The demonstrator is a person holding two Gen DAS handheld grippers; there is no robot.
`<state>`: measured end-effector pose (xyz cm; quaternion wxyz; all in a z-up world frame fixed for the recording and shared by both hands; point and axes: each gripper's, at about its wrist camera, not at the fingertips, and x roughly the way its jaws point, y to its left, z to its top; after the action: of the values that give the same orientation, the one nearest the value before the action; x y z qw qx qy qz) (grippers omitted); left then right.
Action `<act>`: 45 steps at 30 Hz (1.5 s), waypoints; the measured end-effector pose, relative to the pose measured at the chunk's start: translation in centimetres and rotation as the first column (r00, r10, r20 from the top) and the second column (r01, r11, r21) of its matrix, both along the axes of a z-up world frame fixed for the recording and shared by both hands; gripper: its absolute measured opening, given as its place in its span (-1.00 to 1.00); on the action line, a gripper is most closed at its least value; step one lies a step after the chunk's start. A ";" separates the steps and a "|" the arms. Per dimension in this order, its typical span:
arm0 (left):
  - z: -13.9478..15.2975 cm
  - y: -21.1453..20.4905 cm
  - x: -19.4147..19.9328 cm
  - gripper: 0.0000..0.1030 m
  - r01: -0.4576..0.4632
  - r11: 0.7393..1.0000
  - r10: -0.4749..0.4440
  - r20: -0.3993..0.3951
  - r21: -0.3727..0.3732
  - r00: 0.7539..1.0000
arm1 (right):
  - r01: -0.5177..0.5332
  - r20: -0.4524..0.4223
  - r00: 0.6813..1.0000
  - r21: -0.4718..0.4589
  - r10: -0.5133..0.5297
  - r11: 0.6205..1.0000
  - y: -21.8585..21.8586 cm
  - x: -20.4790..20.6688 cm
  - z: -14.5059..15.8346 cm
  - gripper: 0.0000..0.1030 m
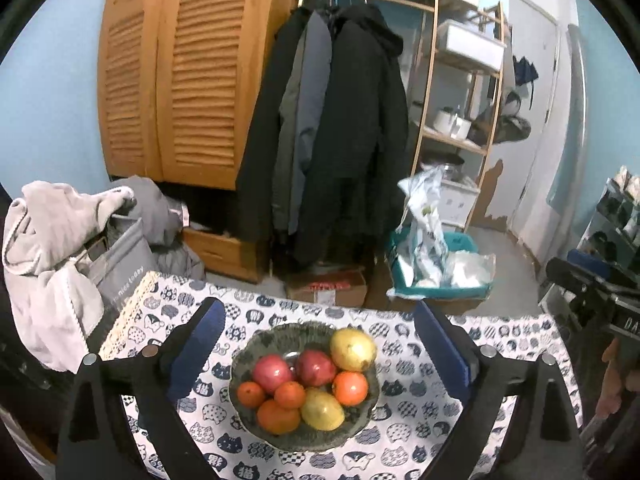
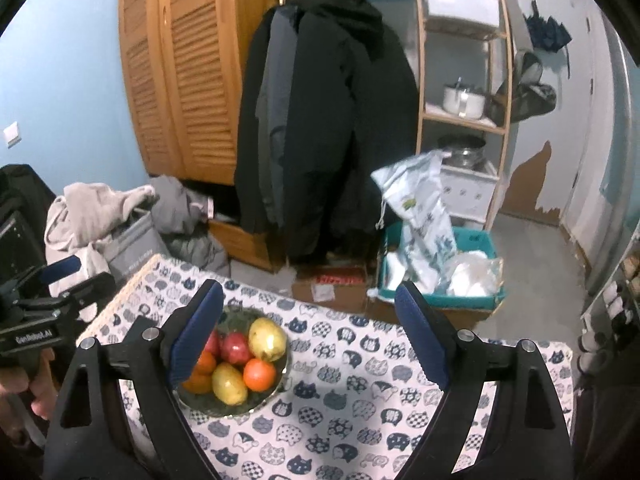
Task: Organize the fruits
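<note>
The left gripper (image 1: 318,344) is held with its jaws spread wide and nothing between the pads; the bowl (image 1: 244,412) of fruit is framed almost exactly between the two blue fingers (image 1: 196,356), slightly ahead of the tips. The right gripper (image 2: 308,332) is likewise wide open and empty, but the bowl lies off toward its left finger (image 2: 196,336), which hides part of the rim and the nearest fruits; only bare cat-print tablecloth (image 2: 360,400) is seen between these jaws.

Inside the bowl, two red apples (image 1: 294,368), four small oranges (image 1: 350,388) and two yellow lemons (image 1: 322,408) are packed touching one another. Everything appears already gathered there, so the task is judged close to its end or its start; which cannot be told.

The chief risk is judged to be disturbance of the pile: any fruit pinched from the middle would be lifted against its neighbours, and a round orange could be rolled over the shallow rim onto the cloth and toward the table edge. With jaws this wide, two fruits could also be caught at once, or the bowl itself nudged.

The nearer lemon is seen lying with its long axis running obliquely across the left jaws, its tip toward the right finger; the farther lemon (image 1: 353,349) is tilted similarly. A grip across the short axis would be judged steadier.
</note>
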<state>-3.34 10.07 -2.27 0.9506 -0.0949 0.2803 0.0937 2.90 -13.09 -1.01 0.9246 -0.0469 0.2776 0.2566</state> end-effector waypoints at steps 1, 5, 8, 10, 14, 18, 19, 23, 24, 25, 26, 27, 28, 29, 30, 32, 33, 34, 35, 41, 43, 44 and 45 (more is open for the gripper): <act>0.5 0.0 -0.3 0.93 0.002 1.000 -0.002 0.016 -0.004 1.000 | 0.001 0.014 1.000 0.001 -0.001 1.000 -0.2 -0.3 0.3 0.68; 1.9 -0.6 -1.2 0.98 0.004 1.000 -0.005 0.068 0.010 0.998 | 0.019 0.063 0.998 -0.006 -0.019 1.000 -0.8 -1.4 1.0 0.68; 2.7 -1.0 -1.6 0.98 0.001 1.000 -0.004 0.094 0.029 0.996 | 0.031 0.090 0.995 -0.009 -0.031 0.999 -1.2 -1.9 1.1 0.68; 3.0 -1.2 -1.7 0.98 -0.002 0.999 -0.002 0.105 0.037 0.994 | 0.037 0.102 0.994 -0.014 -0.035 0.999 -1.3 -2.0 1.0 0.68; 3.2 -1.5 -1.7 0.98 -0.016 0.998 0.008 0.112 0.064 0.994 | 0.045 0.102 0.994 -0.021 -0.042 0.999 -1.3 -1.8 0.6 0.68; 3.0 -1.9 -1.5 0.98 -0.015 0.996 0.007 0.095 0.084 0.995 | 0.053 0.093 0.994 -0.026 -0.050 0.998 -1.5 -1.4 0.2 0.68; 3.0 -2.0 -1.5 0.98 -0.015 0.996 0.007 0.090 0.085 0.996 | 0.055 0.094 0.994 -0.026 -0.052 0.998 -1.6 -1.4 0.1 0.68; 2.9 -2.2 -1.5 0.98 -0.015 0.996 0.007 0.087 0.090 0.996 | 0.064 0.105 0.993 -0.027 -0.061 0.998 -1.6 -1.3 0.1 0.68; 2.9 -2.3 -1.5 0.98 -0.018 0.995 0.010 0.084 0.095 0.996 | 0.066 0.109 0.992 -0.028 -0.062 0.997 -1.6 -1.4 0.2 0.68; 2.9 -2.4 -1.5 0.98 -0.020 0.995 0.012 0.083 0.097 0.996 | 0.066 0.113 0.992 -0.031 -0.062 0.997 -1.6 -1.4 0.2 0.68; 2.9 -2.4 -1.4 0.98 -0.022 0.995 0.014 0.083 0.100 0.996 | 0.068 0.117 0.991 -0.034 -0.063 0.997 -1.6 -1.4 0.2 0.68; 2.9 -2.4 -1.4 0.99 -0.026 0.994 0.017 0.082 0.102 0.997 | 0.069 0.121 0.991 -0.036 -0.065 0.997 -1.6 -1.4 0.2 0.68; 2.9 -2.4 -1.4 0.98 -0.027 0.994 0.019 0.080 0.102 0.997 | 0.070 0.124 0.990 -0.038 -0.065 0.997 -1.5 -1.4 0.2 0.68; 2.8 -2.4 -1.3 0.98 -0.026 0.994 0.018 0.079 0.102 0.997 | 0.070 0.125 0.990 -0.040 -0.065 0.997 -1.5 -1.4 0.2 0.68; 2.8 -2.4 -1.3 0.99 -0.026 0.994 0.018 0.078 0.103 0.997 | 0.069 0.125 0.990 -0.042 -0.064 0.997 -1.5 -1.4 0.1 0.68; 2.8 -2.5 -1.3 0.99 -0.027 0.994 0.018 0.076 0.109 0.997 | 0.070 0.124 0.990 -0.041 -0.065 0.997 -1.5 -1.4 0.1 0.68; 2.8 -2.5 -1.3 0.99 -0.026 0.993 0.018 0.074 0.112 0.997 | 0.070 0.124 0.990 -0.040 -0.065 0.997 -1.5 -1.4 0.1 0.68; 2.8 -2.6 -1.2 0.99 -0.025 0.993 0.017 0.072 0.115 0.997 | 0.071 0.124 0.990 -0.041 -0.065 0.997 -1.5 -1.4 0.1 0.68; 2.8 -2.7 -1.2 0.99 -0.024 0.993 0.016 0.070 0.116 0.997 | 0.071 0.125 0.990 -0.041 -0.065 0.997 -1.5 -1.4 0.2 0.68; 2.7 -2.8 -1.2 0.99 -0.024 0.993 0.016 0.068 0.119 0.998 | 0.069 0.125 0.990 -0.041 -0.064 0.997 -1.5 -1.4 0.2 0.68; 2.7 -2.8 -1.1 0.99 -0.026 0.993 0.018 0.064 0.119 0.998 | 0.069 0.125 0.990 -0.041 -0.064 0.997 -1.5 -1.4 0.2 0.68; 2.7 -2.7 -1.2 0.99 -0.026 0.993 0.019 0.063 0.119 0.998 | 0.070 0.125 0.990 -0.041 -0.065 0.997 -1.5 -1.4 0.2 0.68; 2.6 -2.7 -1.2 0.99 -0.027 0.993 0.020 0.060 0.119 0.998 | 0.070 0.125 0.990 -0.040 -0.065 0.997 -1.4 -1.4 0.2 0.68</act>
<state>-4.52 7.40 0.36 0.9612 -0.0438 0.2450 0.1186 1.46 -14.54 -0.83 0.9469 -0.0738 0.2268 0.2155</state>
